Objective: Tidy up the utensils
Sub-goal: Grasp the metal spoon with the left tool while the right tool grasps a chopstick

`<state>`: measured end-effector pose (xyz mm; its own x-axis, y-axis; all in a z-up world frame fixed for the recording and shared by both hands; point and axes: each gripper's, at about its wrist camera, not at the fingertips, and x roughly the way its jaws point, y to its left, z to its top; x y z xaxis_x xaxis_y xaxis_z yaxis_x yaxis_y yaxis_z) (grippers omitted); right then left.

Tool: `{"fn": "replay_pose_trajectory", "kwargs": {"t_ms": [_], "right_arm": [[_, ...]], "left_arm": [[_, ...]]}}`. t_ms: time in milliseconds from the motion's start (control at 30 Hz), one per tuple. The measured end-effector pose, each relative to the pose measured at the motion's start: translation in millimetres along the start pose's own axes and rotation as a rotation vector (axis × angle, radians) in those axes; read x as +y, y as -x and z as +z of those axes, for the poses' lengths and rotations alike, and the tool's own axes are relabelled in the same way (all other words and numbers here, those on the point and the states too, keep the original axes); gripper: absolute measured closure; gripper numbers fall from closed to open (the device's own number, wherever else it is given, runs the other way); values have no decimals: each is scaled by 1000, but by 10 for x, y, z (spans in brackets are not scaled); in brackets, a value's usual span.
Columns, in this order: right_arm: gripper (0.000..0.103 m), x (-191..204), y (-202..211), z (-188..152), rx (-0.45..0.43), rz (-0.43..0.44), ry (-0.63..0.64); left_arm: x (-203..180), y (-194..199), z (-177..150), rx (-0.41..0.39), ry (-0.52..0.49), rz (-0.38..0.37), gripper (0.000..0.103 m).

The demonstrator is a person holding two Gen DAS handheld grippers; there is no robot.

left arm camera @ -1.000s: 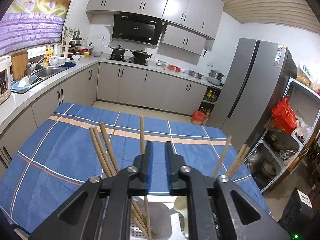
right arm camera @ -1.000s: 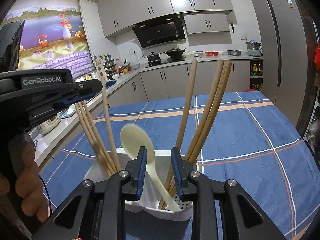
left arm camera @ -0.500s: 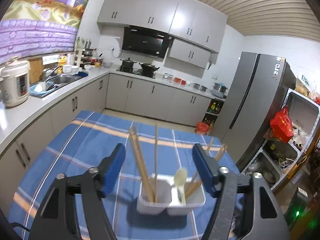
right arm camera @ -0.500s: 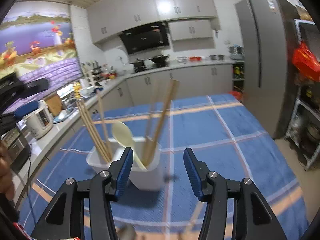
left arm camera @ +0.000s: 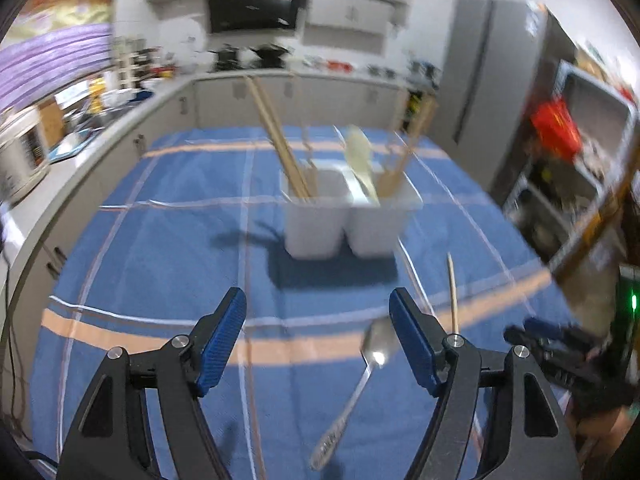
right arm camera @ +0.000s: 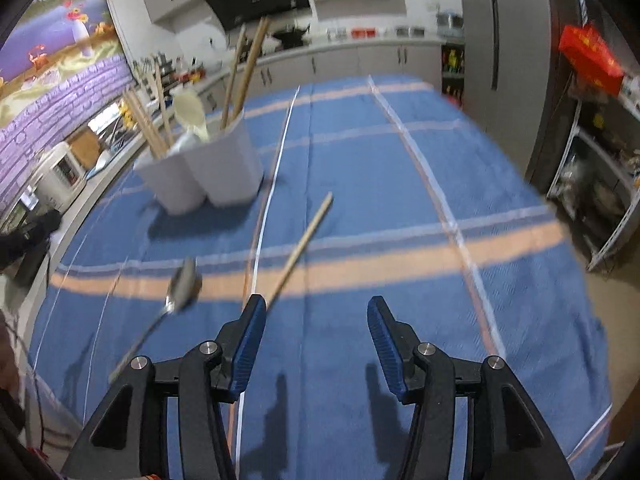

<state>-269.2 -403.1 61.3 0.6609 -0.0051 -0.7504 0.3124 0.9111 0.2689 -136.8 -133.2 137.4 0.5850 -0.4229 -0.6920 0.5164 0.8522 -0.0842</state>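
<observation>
Left wrist view: left gripper [left arm camera: 318,314] spread wide at lower centre, grasping nothing. White two-compartment holder [left arm camera: 350,222] at frame centre on blue striped cloth [left arm camera: 160,240]; chopsticks [left arm camera: 280,140] in left compartment, pale spoon [left arm camera: 360,160] and more sticks in right. Metal spoon [left arm camera: 356,392] flat on cloth lower right of centre, lone chopstick [left arm camera: 452,292] just right of it.

Right wrist view: holder [right arm camera: 208,168] upper left, metal spoon [right arm camera: 176,296] left of centre, chopstick [right arm camera: 300,248] at centre, right gripper [right arm camera: 316,334] released at bottom.

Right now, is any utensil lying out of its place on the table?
Yes. A metal spoon and one wooden chopstick lie loose on the blue tablecloth, apart from the white holder where the other utensils stand.
</observation>
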Motion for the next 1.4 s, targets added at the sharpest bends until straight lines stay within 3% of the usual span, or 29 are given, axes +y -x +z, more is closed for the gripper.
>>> {"fn": "replay_pose_trajectory", "kwargs": {"t_ms": [300,500,867,933,967,1033,1067,1133,1400], "right_arm": [[46,104,-201,-64,77,39,17],[46,200,-366,124,105,31,45],[49,363,-885,580,180,-38,111],[51,397,-964,621,198,-67,127],[52,414,-1001,633,205,-80,133],[60,460,-1067,641,222,-99,151],[64,488,-1080,640,218,-113,165],[90,537,-1097,651,218,-132,197],[97,517,-973,549,281,-72,223]], "left_arm": [[-228,-607,-151,178,-42,-140,30],[-343,-935,-87,241,-132,-199,39],[-562,-1396,-16,370,-233,-341,73],[-592,-1406,-19,369,-241,-339,77],[-599,-1399,-23,362,-241,-329,85],[-574,-1404,-16,362,-220,-320,103],[-543,-1417,-14,369,-198,-319,103],[-470,-1417,-16,361,-152,-310,103],[-287,-1309,-93,338,-44,-303,103]]}}
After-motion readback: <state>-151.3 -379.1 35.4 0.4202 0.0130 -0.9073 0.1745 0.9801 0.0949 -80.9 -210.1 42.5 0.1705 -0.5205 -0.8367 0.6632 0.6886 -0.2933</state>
